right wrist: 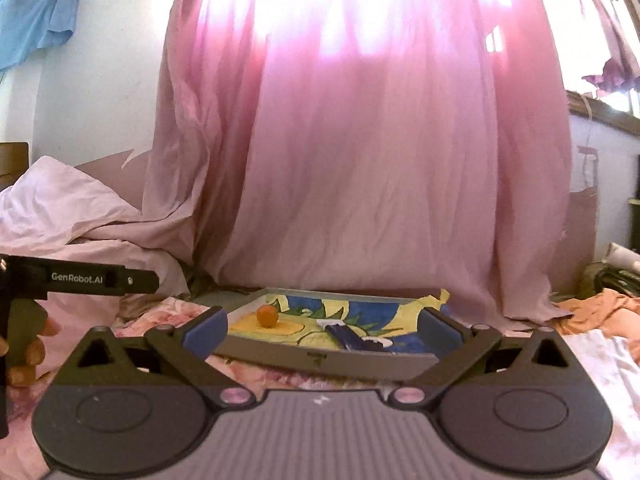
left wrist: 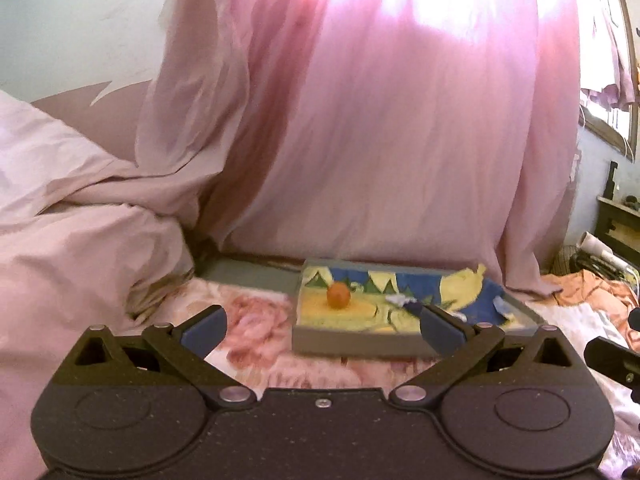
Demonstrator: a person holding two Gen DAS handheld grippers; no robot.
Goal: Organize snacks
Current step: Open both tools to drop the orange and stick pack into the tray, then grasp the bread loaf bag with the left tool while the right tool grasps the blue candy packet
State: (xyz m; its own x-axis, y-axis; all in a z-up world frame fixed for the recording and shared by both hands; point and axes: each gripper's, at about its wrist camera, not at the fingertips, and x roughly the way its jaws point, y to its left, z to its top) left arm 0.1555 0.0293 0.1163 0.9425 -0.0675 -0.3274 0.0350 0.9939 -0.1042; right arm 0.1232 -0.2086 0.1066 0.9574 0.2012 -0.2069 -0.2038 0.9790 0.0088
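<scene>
A grey tray (left wrist: pixel 356 342) lined with a yellow and blue cloth lies on the bed ahead; it also shows in the right wrist view (right wrist: pixel 320 358). A small orange snack ball (left wrist: pixel 338 295) sits in its left part, also seen from the right wrist (right wrist: pixel 267 315). A dark blue snack wrapper (right wrist: pixel 352 338) lies in the tray's middle; from the left wrist it shows near the right finger (left wrist: pixel 408 304). My left gripper (left wrist: pixel 322 326) is open and empty in front of the tray. My right gripper (right wrist: pixel 322 330) is open and empty, just short of the tray's front wall.
A floral bedsheet (left wrist: pixel 256 320) covers the bed. A pink curtain (left wrist: pixel 380 140) hangs behind the tray. A bunched pink blanket (left wrist: pixel 72 220) lies left. Orange cloth (right wrist: pixel 596 308) and clutter lie right. The left gripper's body (right wrist: pixel 80 278) and the holding hand show at left.
</scene>
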